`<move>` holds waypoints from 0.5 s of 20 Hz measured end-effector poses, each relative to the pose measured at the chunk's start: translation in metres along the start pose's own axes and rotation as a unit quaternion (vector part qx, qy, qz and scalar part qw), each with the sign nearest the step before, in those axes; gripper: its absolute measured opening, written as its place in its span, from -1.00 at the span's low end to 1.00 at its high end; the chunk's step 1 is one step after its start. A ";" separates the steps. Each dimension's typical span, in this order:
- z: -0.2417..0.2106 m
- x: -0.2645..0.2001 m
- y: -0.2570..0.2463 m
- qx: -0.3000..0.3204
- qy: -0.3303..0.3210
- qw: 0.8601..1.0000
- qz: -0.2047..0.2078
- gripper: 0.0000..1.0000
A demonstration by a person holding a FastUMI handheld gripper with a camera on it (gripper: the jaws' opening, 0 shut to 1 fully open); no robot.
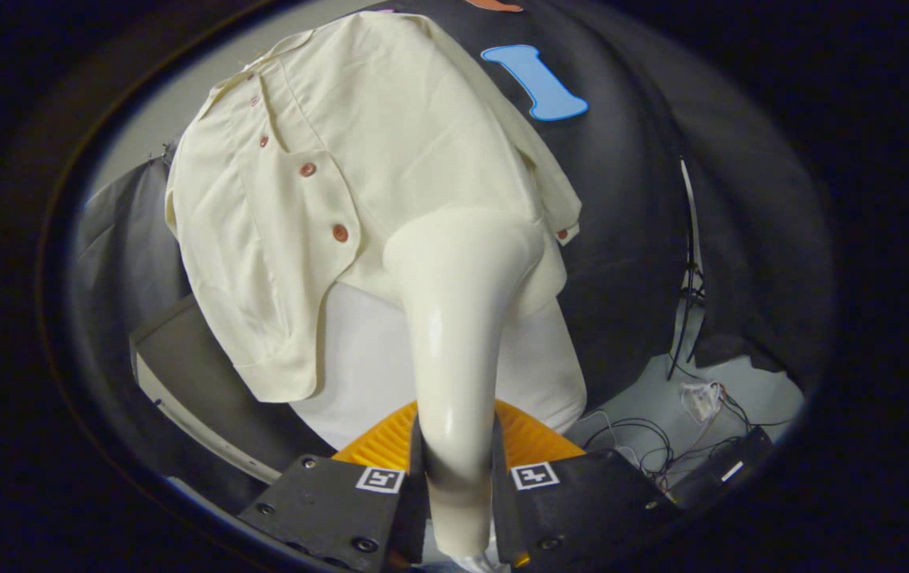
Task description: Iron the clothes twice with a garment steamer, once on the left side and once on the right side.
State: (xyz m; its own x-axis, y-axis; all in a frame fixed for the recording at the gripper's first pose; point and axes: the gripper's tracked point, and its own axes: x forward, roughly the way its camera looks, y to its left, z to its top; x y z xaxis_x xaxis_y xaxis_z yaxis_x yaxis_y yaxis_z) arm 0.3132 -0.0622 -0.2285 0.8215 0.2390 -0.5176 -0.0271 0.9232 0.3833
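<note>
Cream steamer (454, 334), clamped in gripper (454, 465), points, apparently, toward shirt (327, 159).

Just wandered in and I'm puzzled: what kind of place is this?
Probably a recording booth staged for ironing practice. A cream button-up shirt hangs on a white form before a black cloth wall, loose cables trail on the floor, and the tongs grip a garment steamer.
</note>
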 end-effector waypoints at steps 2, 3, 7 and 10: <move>-0.010 0.000 -0.005 0.007 0.002 1.000 -0.001 -0.31; -0.014 0.000 -0.007 0.011 0.003 1.000 -0.002 -0.31; -0.027 -0.009 -0.010 0.014 0.014 1.000 -0.017 -0.31; -0.020 -0.032 0.008 0.011 -0.003 1.000 -0.010 -0.31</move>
State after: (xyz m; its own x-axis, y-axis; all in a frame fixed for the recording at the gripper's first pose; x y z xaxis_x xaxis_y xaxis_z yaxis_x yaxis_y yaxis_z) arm 0.2751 -0.0568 -0.2245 0.8250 0.2193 -0.5208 0.0010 0.9211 0.3894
